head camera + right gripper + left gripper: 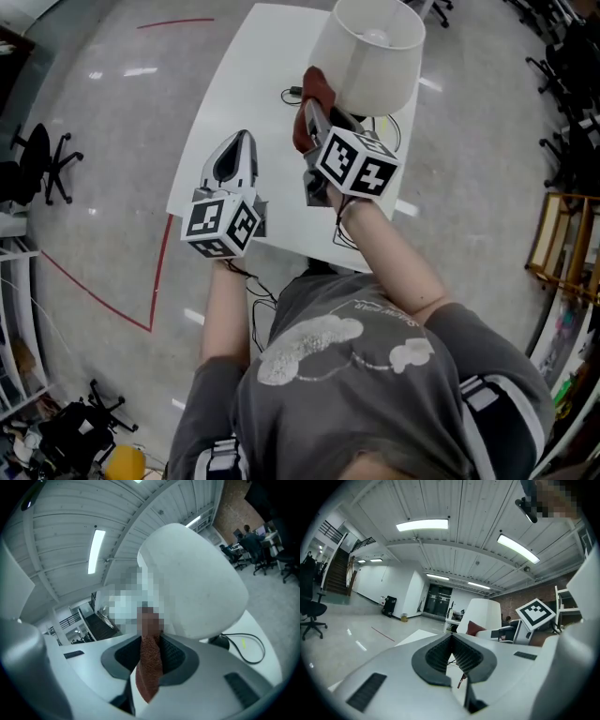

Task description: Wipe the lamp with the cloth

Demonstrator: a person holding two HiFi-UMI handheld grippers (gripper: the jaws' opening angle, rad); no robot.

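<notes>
one woven cloth (149, 667) beside tapered lampshade (192, 588)

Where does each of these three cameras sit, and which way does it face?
Head view: on the person's head, facing steeply down at the table, lamp, left gripper and right gripper; forearms and shirt show.
Left gripper view: rides the left gripper, looking along its shut, empty jaws across the hall.
Right gripper view: rides the right gripper, looking up at the lamp past the red cloth it grips.
Shared: all three show lamp and cloth.
</notes>
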